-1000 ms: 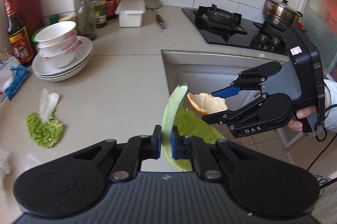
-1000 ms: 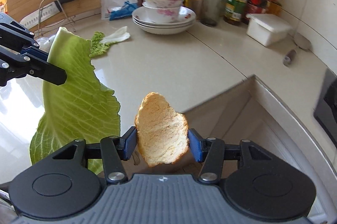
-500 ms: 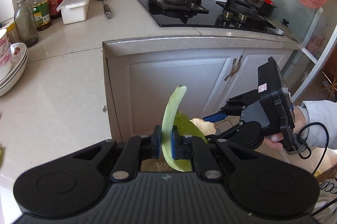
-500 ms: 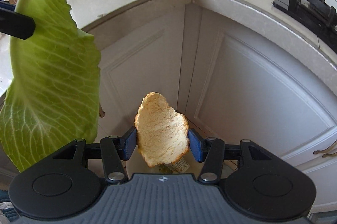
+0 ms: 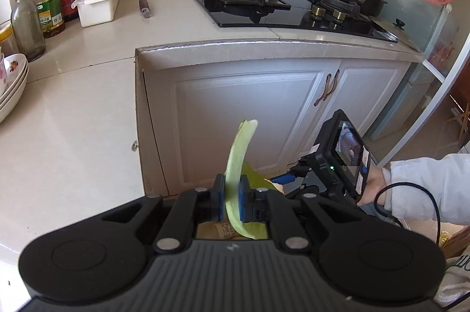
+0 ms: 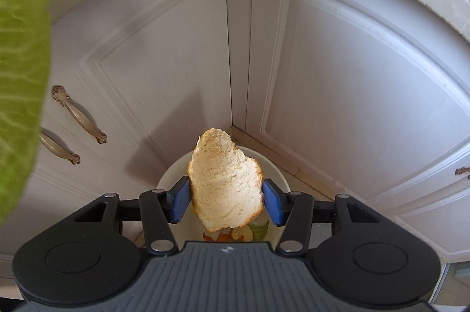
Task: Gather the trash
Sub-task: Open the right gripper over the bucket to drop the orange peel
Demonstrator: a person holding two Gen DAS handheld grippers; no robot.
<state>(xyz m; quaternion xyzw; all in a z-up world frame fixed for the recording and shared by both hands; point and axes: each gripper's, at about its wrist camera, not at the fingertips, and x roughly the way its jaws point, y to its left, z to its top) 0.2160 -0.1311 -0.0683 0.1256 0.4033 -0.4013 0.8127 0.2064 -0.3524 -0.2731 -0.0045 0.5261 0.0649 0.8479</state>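
Green cabbage leaf [image 5: 238, 165] pinched in left tool [image 5: 232, 202]; right tool [image 6: 226, 202] grips peel [image 6: 224, 184] above bin [image 6: 279, 180].

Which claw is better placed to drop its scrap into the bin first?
Right, probably. The right claw holds the orange peel directly over the white bin in the cabinet corner. The left claw grips the cabbage leaf, which hangs off to the side.
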